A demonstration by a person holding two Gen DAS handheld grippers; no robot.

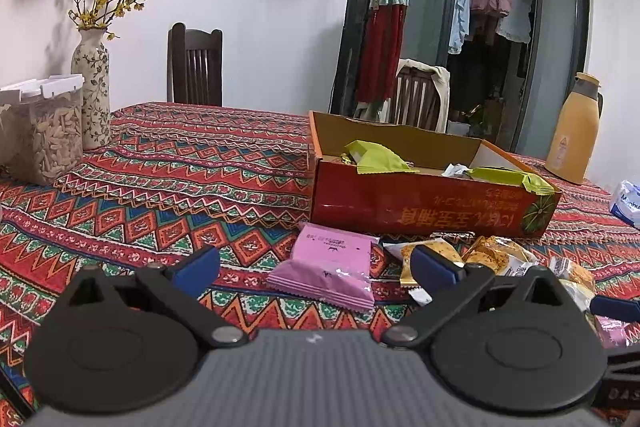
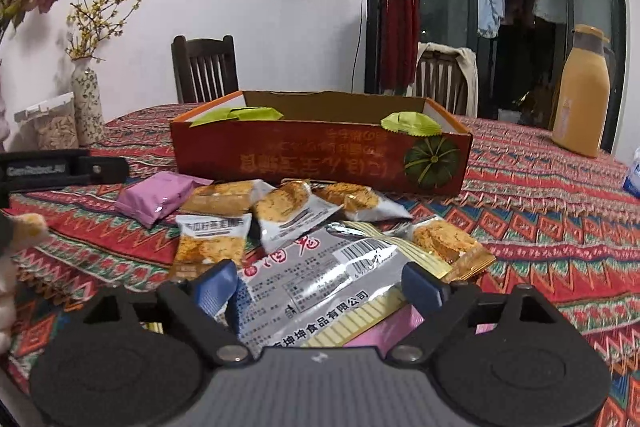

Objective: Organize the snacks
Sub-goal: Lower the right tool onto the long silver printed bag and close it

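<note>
A red cardboard box [image 1: 420, 205] [image 2: 320, 155] stands open on the patterned tablecloth, with green packets [image 1: 376, 157] [image 2: 408, 123] inside. In front of it lie a pink packet [image 1: 328, 267] [image 2: 160, 197] and several orange-and-white snack packets [image 1: 494, 255] [image 2: 280, 203]. My left gripper [image 1: 316, 267] is open just short of the pink packet, nothing between its fingers. My right gripper [image 2: 320, 285] is open low over the pile; a silver printed packet [image 2: 320, 279] lies between its fingers, on top of a yellow and a pink packet.
A flowered vase [image 1: 94, 95] and a clear tub of seeds [image 1: 52, 143] stand at the left. A yellow flask [image 1: 574, 135] [image 2: 582, 107] and a tissue pack [image 1: 626, 201] stand at the right. Two chairs are behind the table. A fluffy sleeve [image 2: 24, 231] shows at the left edge.
</note>
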